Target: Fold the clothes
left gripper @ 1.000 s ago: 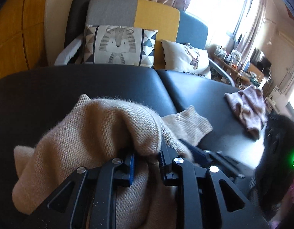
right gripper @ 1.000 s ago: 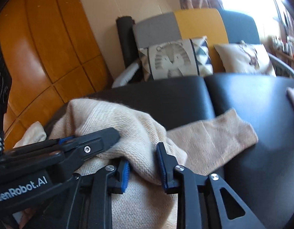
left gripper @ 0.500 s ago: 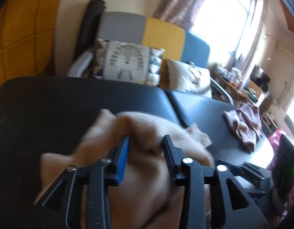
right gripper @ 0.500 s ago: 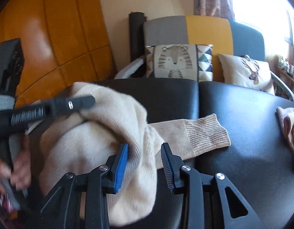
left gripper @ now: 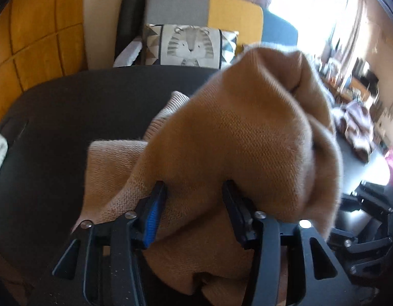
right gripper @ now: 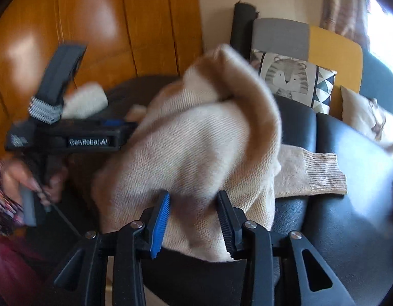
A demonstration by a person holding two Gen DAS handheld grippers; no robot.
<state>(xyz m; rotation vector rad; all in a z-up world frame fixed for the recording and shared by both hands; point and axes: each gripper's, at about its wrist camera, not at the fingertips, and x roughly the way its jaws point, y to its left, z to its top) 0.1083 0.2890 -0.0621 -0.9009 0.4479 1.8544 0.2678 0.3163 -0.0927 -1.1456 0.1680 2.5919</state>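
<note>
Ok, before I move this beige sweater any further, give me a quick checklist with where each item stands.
1. Left hand-held gripper has sweater between its fingers: ok.
2. Right hand-held gripper has sweater between its fingers: ok.
3. Grips firm: cannot tell, jaws look wide and fabric is blurred.
4. Sleeve cuff lifted clear of black surface: not ok, it lies there.
5. Pink garment apart from sweater: ok.

big sweater [left gripper: 234, 137] bunched up and blocked the middle, bare black couch seat [left gripper: 68, 107] was free on the left, pillows [right gripper: 290, 76] sat behind
</note>
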